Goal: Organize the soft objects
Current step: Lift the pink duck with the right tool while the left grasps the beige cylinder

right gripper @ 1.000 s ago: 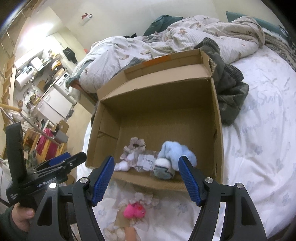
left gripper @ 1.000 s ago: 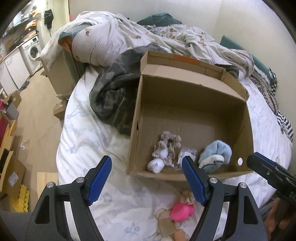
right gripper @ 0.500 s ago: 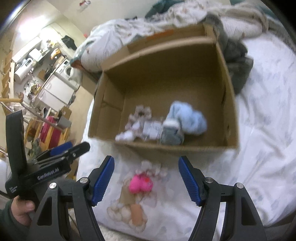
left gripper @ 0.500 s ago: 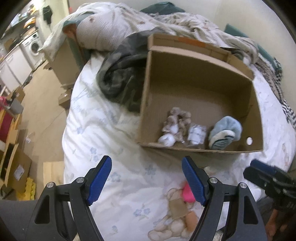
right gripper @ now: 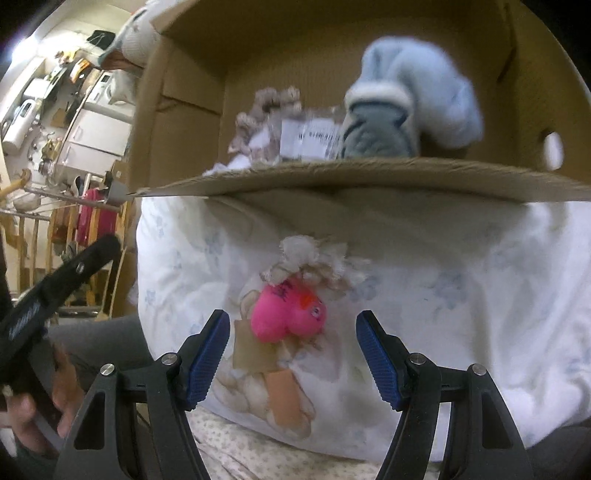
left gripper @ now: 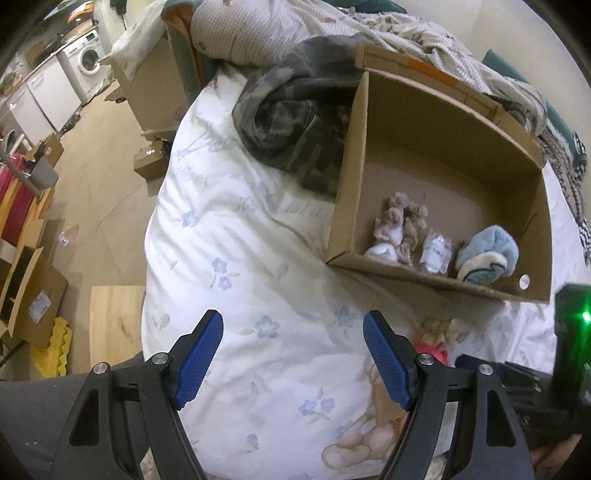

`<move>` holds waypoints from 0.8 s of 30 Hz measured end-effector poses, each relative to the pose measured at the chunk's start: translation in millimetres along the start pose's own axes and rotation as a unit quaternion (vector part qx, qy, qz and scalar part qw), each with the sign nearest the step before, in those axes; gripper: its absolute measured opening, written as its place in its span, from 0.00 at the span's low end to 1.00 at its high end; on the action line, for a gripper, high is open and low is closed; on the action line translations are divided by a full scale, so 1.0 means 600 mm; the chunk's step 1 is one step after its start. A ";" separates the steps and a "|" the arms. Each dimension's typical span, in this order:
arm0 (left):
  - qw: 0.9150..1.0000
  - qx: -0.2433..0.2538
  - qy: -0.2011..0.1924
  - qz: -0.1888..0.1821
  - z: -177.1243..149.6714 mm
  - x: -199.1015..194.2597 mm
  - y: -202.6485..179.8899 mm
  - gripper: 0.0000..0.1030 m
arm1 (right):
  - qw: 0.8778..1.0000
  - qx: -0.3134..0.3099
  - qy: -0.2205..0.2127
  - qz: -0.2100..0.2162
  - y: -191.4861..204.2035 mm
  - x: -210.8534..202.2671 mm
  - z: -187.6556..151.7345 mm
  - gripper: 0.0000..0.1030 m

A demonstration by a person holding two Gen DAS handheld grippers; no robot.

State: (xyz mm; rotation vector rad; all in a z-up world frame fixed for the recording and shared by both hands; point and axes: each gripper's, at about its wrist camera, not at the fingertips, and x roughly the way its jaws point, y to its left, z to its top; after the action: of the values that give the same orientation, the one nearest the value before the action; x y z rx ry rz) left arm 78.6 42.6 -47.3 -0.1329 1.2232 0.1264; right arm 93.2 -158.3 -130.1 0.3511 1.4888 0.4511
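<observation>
A pink plush toy (right gripper: 289, 314) with a fluffy beige-and-white tuft (right gripper: 314, 264) lies on the white floral duvet (right gripper: 461, 288), just ahead of my right gripper (right gripper: 291, 350), which is open and empty. Behind it stands an open cardboard box (right gripper: 351, 173) holding a light blue plush slipper (right gripper: 413, 96), a beige curly toy (right gripper: 269, 107) and a small labelled packet (right gripper: 310, 134). My left gripper (left gripper: 293, 354) hangs open over bare duvet (left gripper: 240, 266), left of the box (left gripper: 436, 280); the pink toy (left gripper: 430, 354) peeks out beside its right finger.
A camouflage garment (left gripper: 295, 122) and a rumpled quilt (left gripper: 258, 33) lie behind the box. The bed edge drops to a floor with cardboard boxes (left gripper: 33, 302) and a washing machine (left gripper: 86, 62) at the left. A hand (right gripper: 29, 410) holds the left gripper's handle.
My right gripper has dropped low and tilted down, so the pink toy now sits large just ahead of its fingers. My left gripper has sunk and drifted left of the box.
</observation>
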 end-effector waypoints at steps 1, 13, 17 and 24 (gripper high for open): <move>1.000 0.001 0.003 0.000 -0.002 0.002 0.000 0.74 | 1.000 0.002 0.007 -0.004 0.000 0.012 0.003 0.74; 0.995 -0.007 0.097 -0.031 -0.037 0.050 -0.022 0.74 | 1.000 -0.021 0.009 0.002 0.014 0.002 -0.005 0.47; 0.990 -0.003 0.127 -0.060 -0.047 0.066 -0.058 0.70 | 1.000 -0.007 -0.019 0.001 -0.007 -0.043 -0.017 0.47; 0.977 0.016 0.198 -0.080 -0.084 0.127 -0.124 0.34 | 0.999 0.016 -0.046 -0.005 -0.041 -0.082 -0.025 0.47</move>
State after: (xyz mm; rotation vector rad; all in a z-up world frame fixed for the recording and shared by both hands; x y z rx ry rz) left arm 70.2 -37.6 -133.7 -0.2364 1.6062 -0.0643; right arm 78.7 -204.6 -100.6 0.3850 1.4085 0.3992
